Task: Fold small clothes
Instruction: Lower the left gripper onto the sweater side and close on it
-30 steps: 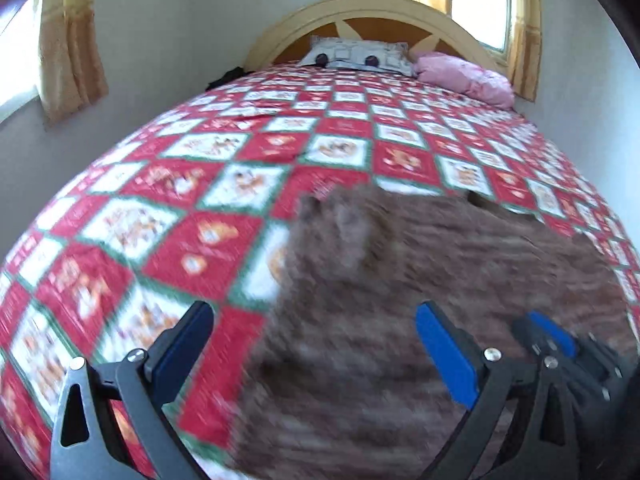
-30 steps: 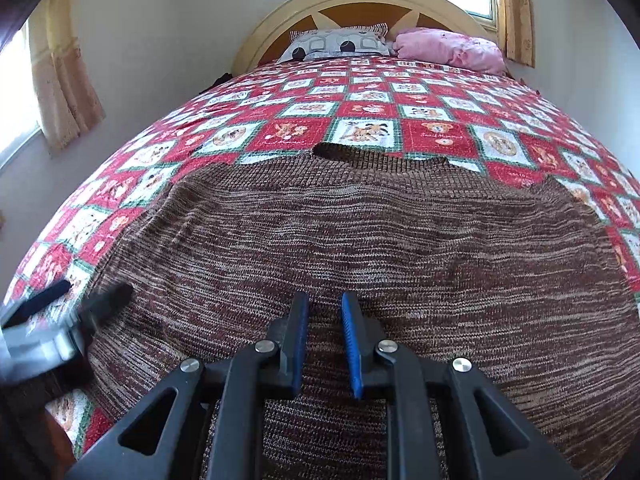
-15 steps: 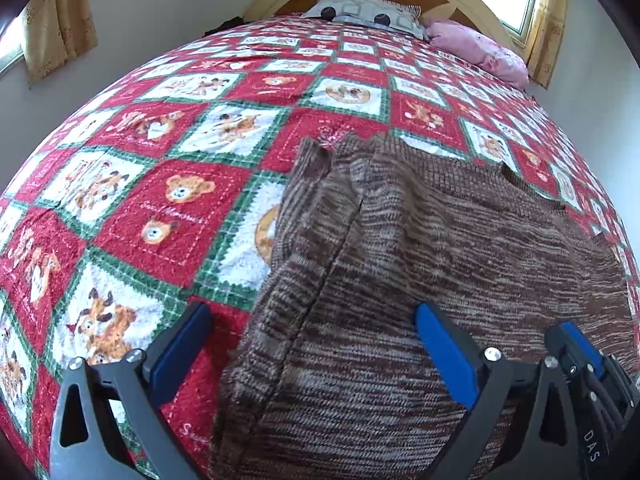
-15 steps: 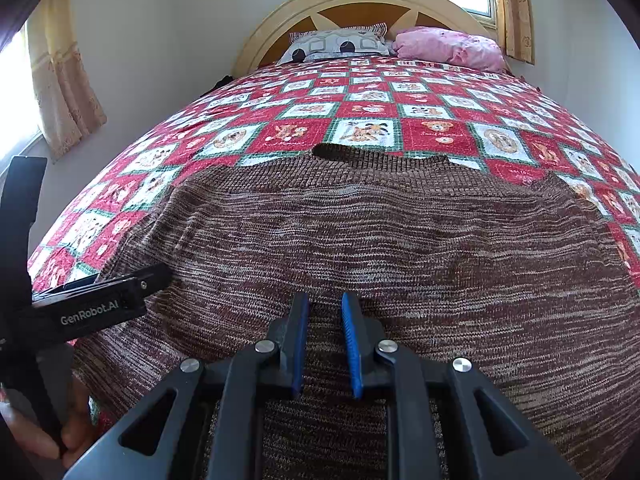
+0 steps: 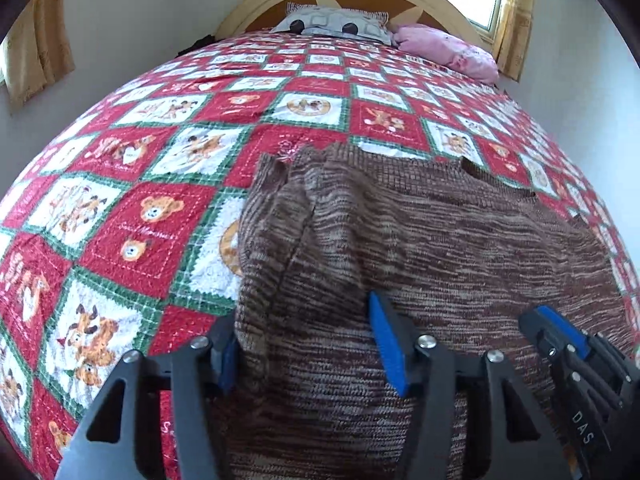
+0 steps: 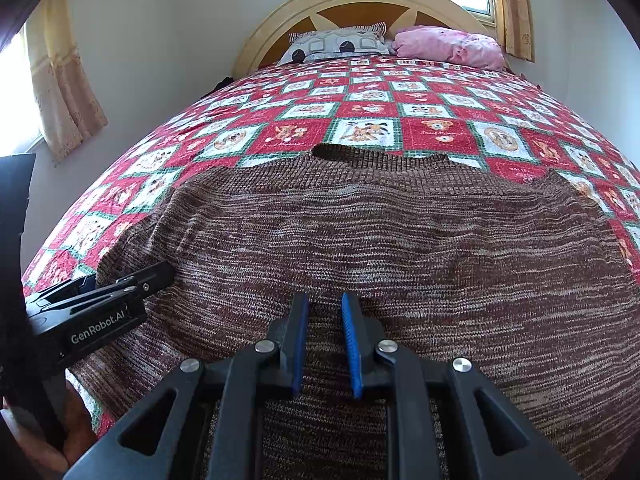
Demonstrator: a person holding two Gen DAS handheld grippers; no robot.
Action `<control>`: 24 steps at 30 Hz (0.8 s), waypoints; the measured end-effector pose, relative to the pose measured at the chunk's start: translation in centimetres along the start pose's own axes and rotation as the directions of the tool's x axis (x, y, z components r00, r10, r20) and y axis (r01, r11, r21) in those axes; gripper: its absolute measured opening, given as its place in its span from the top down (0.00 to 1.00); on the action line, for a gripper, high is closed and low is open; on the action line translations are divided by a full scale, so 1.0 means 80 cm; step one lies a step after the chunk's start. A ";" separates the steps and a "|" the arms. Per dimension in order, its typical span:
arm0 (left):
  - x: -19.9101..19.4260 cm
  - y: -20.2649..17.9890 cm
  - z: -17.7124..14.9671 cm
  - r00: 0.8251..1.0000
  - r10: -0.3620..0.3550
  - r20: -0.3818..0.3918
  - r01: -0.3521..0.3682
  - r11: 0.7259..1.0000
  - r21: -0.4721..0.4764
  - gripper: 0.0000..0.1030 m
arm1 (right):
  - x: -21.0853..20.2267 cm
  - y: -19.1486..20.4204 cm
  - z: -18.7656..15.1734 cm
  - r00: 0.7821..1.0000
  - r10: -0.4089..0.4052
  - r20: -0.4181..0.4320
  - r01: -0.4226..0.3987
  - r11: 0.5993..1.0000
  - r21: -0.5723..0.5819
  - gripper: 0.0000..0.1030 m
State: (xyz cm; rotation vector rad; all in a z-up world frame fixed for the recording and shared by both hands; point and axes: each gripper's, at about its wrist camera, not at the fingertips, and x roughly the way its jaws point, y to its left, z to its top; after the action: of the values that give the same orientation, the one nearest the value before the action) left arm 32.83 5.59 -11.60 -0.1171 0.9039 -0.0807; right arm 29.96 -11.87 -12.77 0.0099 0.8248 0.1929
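A brown marled knit sweater (image 6: 400,240) lies flat on the bed, neck hole away from me. My left gripper (image 5: 306,348) is low over the sweater's left side edge (image 5: 256,280). Its jaws are closing with a raised ridge of knit between the blue pads (image 5: 386,340), which do not clamp it. From the right wrist view the left gripper (image 6: 160,272) comes in from the left at that same edge. My right gripper (image 6: 326,344) is shut on a pinch of the sweater's near hem, and the knit puckers around its tips. It also shows as the right gripper (image 5: 538,320) at lower right.
A red, white and green teddy-bear quilt (image 5: 160,208) covers the bed. A patterned pillow (image 6: 340,44) and a pink pillow (image 6: 448,46) lie by the arched headboard (image 6: 360,4). Walls close in on both sides, with curtains (image 6: 64,92) on the left. A hand (image 6: 40,440) holds the left gripper.
The left gripper sank and tipped down onto the sweater's left edge. Its jaws went from wide apart to about half as wide around the knit. The right gripper stayed still.
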 end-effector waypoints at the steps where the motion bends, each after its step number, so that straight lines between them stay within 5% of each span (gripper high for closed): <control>1: 0.000 0.001 0.000 1.000 -0.004 0.000 0.004 1.000 -0.005 0.45 | 0.000 0.000 0.000 1.000 0.000 0.000 0.000 1.000 0.000 0.82; 13: -0.004 0.011 -0.004 0.999 -0.035 -0.011 0.034 0.997 -0.069 0.38 | 0.000 -0.001 0.000 1.000 0.002 0.000 -0.002 1.000 0.002 0.82; 16: -0.006 0.015 -0.006 0.997 -0.079 -0.008 0.078 0.991 -0.108 0.28 | 0.000 -0.001 0.000 1.000 0.002 0.000 -0.002 1.000 0.002 0.82; 24: -0.021 0.049 -0.015 0.976 -0.212 0.048 0.217 0.943 -0.251 0.28 | 0.000 -0.001 0.000 1.000 0.009 0.000 -0.009 1.000 0.008 0.82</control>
State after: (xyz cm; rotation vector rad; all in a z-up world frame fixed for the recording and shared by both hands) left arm 30.90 9.56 -11.57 -0.4567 0.8763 -0.1653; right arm 30.01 -11.94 -12.77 0.0214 0.8253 0.1978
